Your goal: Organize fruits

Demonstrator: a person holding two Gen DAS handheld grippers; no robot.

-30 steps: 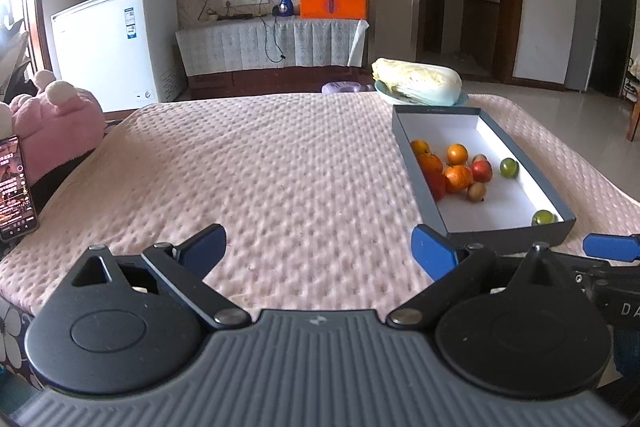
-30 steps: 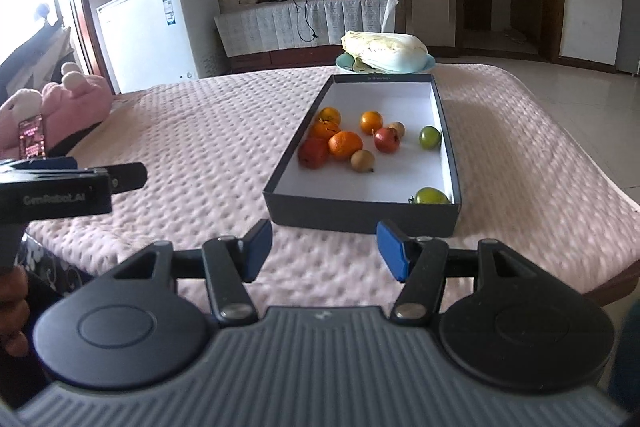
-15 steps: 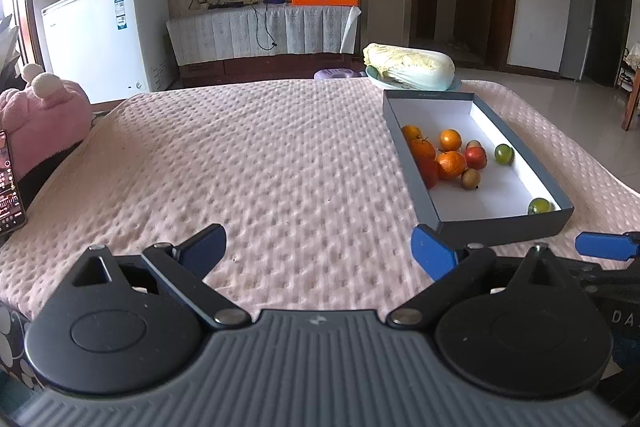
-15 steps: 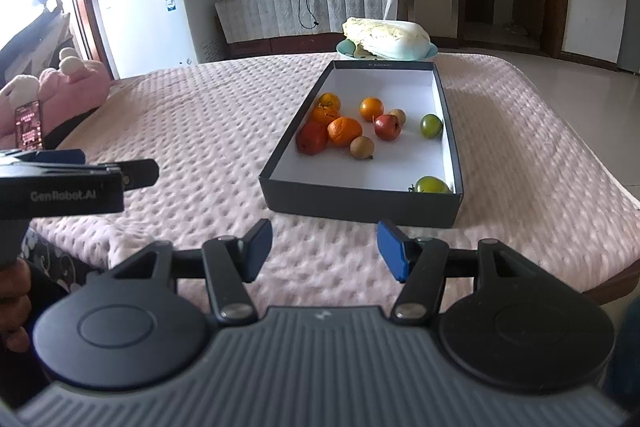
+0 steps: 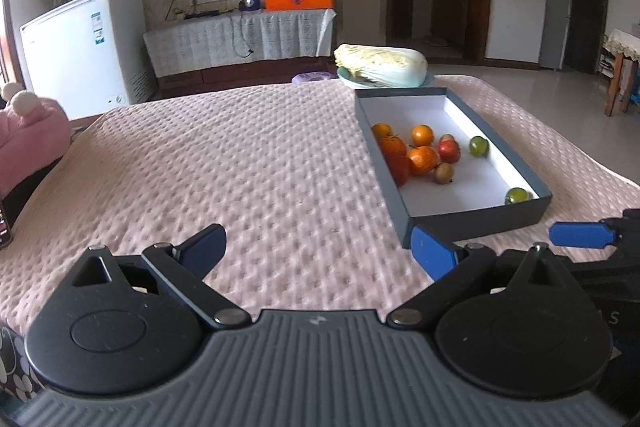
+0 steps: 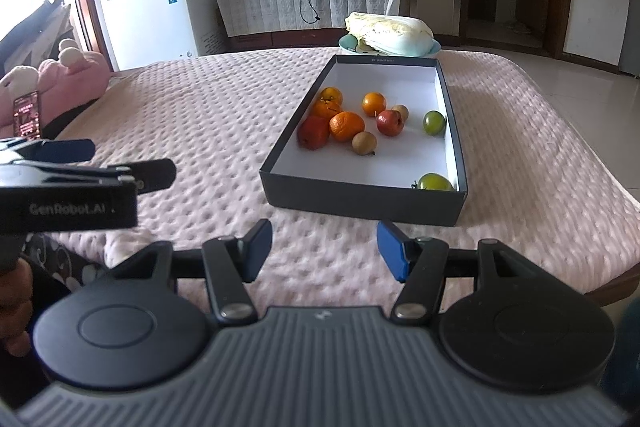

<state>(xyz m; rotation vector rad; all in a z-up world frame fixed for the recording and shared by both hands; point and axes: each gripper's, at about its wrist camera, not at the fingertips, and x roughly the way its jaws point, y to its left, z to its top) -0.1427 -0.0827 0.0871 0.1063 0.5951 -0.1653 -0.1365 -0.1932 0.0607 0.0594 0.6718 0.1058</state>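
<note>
While both tools hover low over the near edge of the pink quilted bed [image 5: 248, 163], neither one grips anything: the left tool [image 5: 318, 247] has its blue-padded fingers spread wide over bare quilt, and the right tool [image 6: 324, 247] is likewise released, its fingers parted just short of the box's near wall. From the right wrist view the left tool appears from the side at the left edge, its jaws apart there too.

A dark shallow box [image 6: 360, 201] with a white floor lies on the bed, ahead of the right tool and to the right of the left one. All the fruits sit inside it. Clustered toward its left wall are three oranges [image 6: 346, 126], a red fruit [image 6: 313, 137] and a small tan fruit [image 6: 364, 143]; a fourth orange [image 6: 374, 104], a red apple [image 6: 389, 123] and another tan fruit partly behind it sit nearer the middle. One green fruit [image 6: 434, 122] rests by the right wall, and a second green fruit [image 6: 435, 182] lies in the near right corner, touching the front wall.

Beyond the box's far end a napa cabbage [image 6: 390, 33] rests on a pale plate [image 6: 436, 46]. A pink plush toy [image 6: 72, 79] sits at the bed's left side, a phone [image 6: 27, 115] beside it
</note>
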